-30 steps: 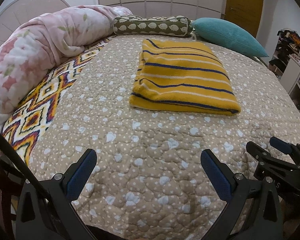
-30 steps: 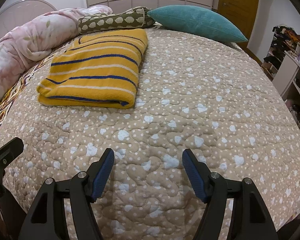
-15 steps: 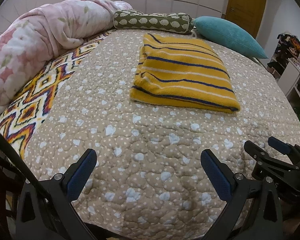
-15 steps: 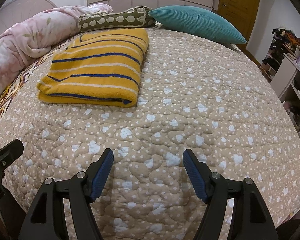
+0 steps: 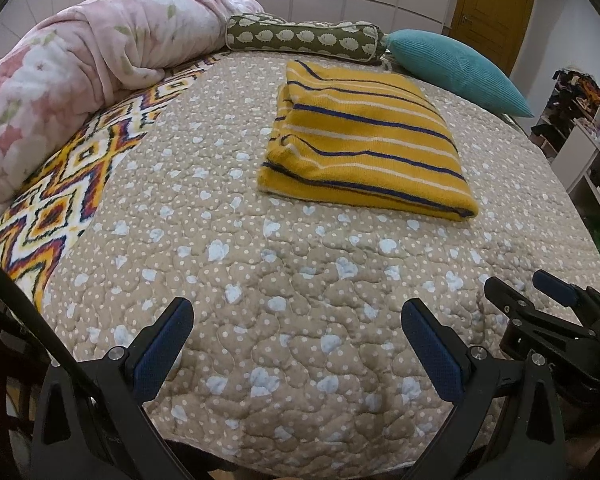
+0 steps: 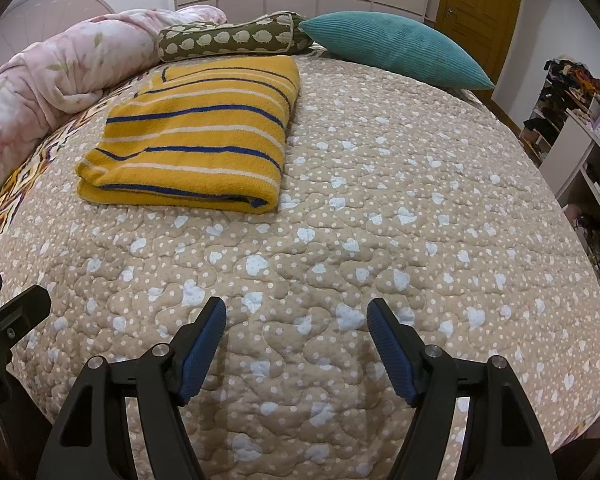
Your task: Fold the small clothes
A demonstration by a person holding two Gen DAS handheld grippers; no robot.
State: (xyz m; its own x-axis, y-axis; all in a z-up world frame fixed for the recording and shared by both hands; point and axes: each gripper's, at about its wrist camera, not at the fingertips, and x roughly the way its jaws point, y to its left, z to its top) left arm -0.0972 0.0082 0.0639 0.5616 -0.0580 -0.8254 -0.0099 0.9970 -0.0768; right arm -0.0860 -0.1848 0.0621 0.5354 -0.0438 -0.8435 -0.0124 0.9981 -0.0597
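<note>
A yellow garment with blue and white stripes (image 5: 364, 140) lies folded in a neat rectangle on the beige quilted bedspread (image 5: 260, 280), toward the head of the bed; it also shows in the right wrist view (image 6: 196, 136). My left gripper (image 5: 296, 316) is open and empty above the bed's near edge, well short of the garment. My right gripper (image 6: 296, 312) is open and empty, also near the front edge, with the garment far off to its upper left. The right gripper shows at the right edge of the left wrist view (image 5: 540, 300).
A rolled pink floral blanket (image 5: 68, 80) lies along the left side. A green bolster (image 5: 304, 36) and a teal cushion (image 5: 456, 68) lie at the head. A patterned sheet (image 5: 60, 184) shows at left. Shelves (image 6: 580, 152) stand at right.
Both grippers have drawn back toward the foot of the bed, so the folded garment sits farther away. Both stay open and empty.
</note>
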